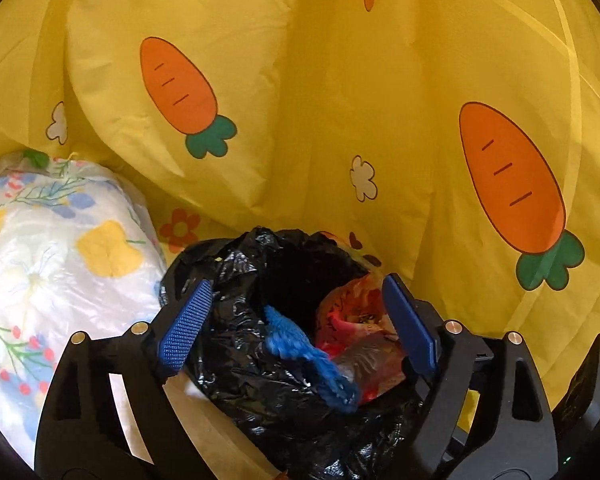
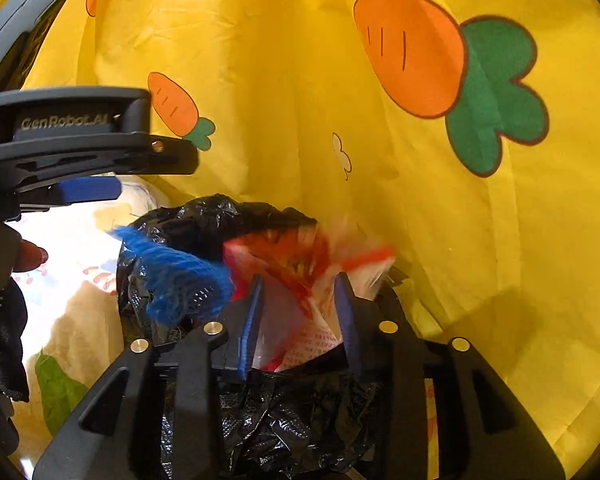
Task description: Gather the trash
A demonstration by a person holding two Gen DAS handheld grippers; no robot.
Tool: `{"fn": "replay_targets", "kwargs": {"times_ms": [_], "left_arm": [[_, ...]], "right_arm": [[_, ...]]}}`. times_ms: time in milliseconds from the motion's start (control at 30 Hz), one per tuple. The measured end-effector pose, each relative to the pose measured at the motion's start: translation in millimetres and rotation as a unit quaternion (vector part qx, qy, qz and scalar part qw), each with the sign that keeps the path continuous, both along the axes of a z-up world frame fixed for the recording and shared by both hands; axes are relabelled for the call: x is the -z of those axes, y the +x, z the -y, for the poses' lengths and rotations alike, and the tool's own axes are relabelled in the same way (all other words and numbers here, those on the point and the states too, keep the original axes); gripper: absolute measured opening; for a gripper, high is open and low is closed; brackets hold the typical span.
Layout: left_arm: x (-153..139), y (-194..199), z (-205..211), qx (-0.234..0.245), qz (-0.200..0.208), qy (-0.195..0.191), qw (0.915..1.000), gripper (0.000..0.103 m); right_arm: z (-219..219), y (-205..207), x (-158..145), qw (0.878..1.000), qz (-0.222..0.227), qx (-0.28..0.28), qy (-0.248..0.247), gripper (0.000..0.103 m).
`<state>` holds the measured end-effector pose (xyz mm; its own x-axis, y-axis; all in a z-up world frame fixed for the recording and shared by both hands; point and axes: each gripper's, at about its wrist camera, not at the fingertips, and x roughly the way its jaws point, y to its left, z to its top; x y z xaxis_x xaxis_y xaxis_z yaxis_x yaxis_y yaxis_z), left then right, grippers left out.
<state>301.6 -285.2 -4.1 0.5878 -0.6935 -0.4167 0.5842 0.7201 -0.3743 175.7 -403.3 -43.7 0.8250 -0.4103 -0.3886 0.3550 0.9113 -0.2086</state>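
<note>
Left gripper (image 1: pixel 296 320): jaws stand wide, nothing pressed between the blue ribbed pads (image 1: pixel 186 322); it hangs over the open mouth of the crumpled black plastic trash bag (image 1: pixel 260 368). Right gripper (image 2: pixel 300 320): jaws partly apart with the red-and-white printed plastic wrapper (image 2: pixel 296 264) standing between them; the wrapper appears loose between the pads rather than pinched, though blur leaves contact uncertain. A tuft of blue netting (image 1: pixel 300 348) lies just beside the wrapper at the bag's mouth; both sit at the rim, not deep inside.

Judgement: the step in hand is dropping the wrapper; it should clear both pads before the right gripper backs off, or it may drag out. The left gripper would serve best holding the near rim open. The bag rests against the yellow carrot-print fabric (image 1: pixel 340 100), beside a white floral plastic bundle (image 1: pixel 52 260).
</note>
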Motion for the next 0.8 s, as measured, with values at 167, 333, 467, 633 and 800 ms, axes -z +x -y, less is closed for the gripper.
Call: {"fn": "replay_targets", "kwargs": {"times_ms": [167, 333, 467, 633, 800], "left_arm": [[-8.7, -16.2, -37.5, -0.070, 0.037, 0.019, 0.9967, 0.096], [-20.2, -51.7, -86.0, -0.166, 0.085, 0.081, 0.9791, 0.097], [-25.8, -88.9, -126.4, -0.229, 0.114, 0.119, 0.9593, 0.097], [-26.1, -134.9, -169.0, -0.269, 0.135, 0.129, 0.9450, 0.097], [-18.6, -171.2, -202.8, -0.284, 0.116, 0.133, 0.9425, 0.097]], "right_arm": [[-7.7, -15.1, -11.6, 1.000, 0.020, -0.002, -0.001, 0.060], [-22.9, -37.7, -23.2, 0.999, 0.048, -0.014, 0.021, 0.087], [-41.3, -51.3, -30.6, 0.997, 0.051, -0.030, 0.050, 0.096], [-77.3, -66.7, -37.1, 0.996, 0.057, -0.048, 0.054, 0.098], [-105.1, -81.0, -38.6, 0.993, 0.057, -0.064, 0.081, 0.098]]}}
